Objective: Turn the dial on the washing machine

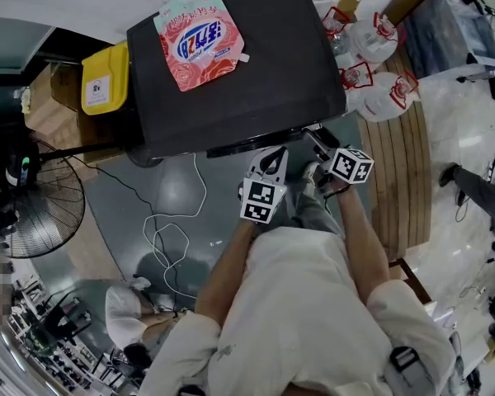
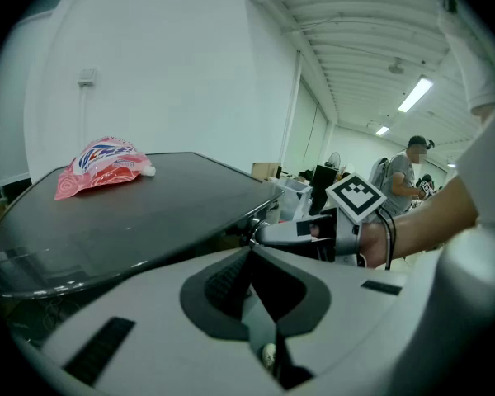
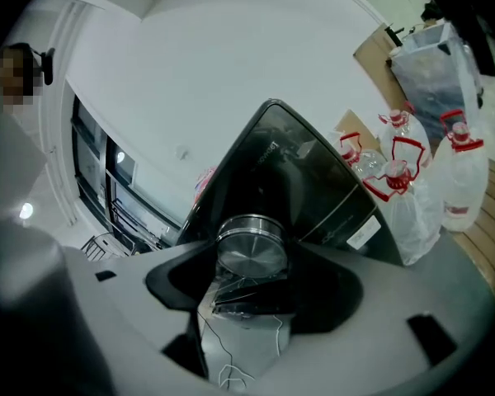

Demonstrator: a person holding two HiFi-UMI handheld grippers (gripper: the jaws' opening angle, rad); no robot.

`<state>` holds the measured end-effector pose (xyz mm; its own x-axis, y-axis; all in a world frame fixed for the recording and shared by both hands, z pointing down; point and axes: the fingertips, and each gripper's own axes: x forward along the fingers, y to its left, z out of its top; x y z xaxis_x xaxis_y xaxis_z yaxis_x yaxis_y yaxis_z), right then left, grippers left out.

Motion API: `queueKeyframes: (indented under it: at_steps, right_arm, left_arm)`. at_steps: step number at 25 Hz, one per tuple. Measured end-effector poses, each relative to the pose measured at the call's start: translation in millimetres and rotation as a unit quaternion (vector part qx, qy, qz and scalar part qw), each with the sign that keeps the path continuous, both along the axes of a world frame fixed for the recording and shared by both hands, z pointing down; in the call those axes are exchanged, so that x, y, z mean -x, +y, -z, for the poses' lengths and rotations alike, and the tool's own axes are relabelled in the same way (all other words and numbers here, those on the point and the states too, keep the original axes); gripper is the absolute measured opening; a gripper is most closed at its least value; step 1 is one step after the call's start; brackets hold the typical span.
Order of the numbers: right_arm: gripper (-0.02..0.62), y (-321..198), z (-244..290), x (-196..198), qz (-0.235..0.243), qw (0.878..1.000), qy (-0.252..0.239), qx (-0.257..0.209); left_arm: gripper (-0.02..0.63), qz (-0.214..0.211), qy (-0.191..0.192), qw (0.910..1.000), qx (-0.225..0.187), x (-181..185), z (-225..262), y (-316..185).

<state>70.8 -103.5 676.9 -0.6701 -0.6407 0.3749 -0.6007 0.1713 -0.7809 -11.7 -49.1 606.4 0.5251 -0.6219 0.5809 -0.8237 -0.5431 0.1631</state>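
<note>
The black washing machine stands in front of me, with a pink detergent pouch lying on its lid. Its silver dial fills the middle of the right gripper view, and my right gripper is shut on it, a dark pad on each side of its rim. In the head view the right gripper reaches under the machine's front edge and hides the dial. My left gripper hovers just left of it; its fingers meet at the tips with nothing between them.
Large water jugs in bags stand to the machine's right on a wooden pallet. A yellow container sits at its left. A floor fan and a white cable lie on the grey floor to the left.
</note>
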Motion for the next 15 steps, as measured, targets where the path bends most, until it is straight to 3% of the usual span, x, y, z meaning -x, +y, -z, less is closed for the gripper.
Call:
queueKeyframes:
  at_steps: [15]
  right_arm:
    - [0.276, -0.4, 2.3, 5.5, -0.026, 0.995, -0.097, 0.030]
  left_arm:
    - [0.012, -0.002, 0.000, 1.0000, 0.003, 0.0, -2.8, -0.5]
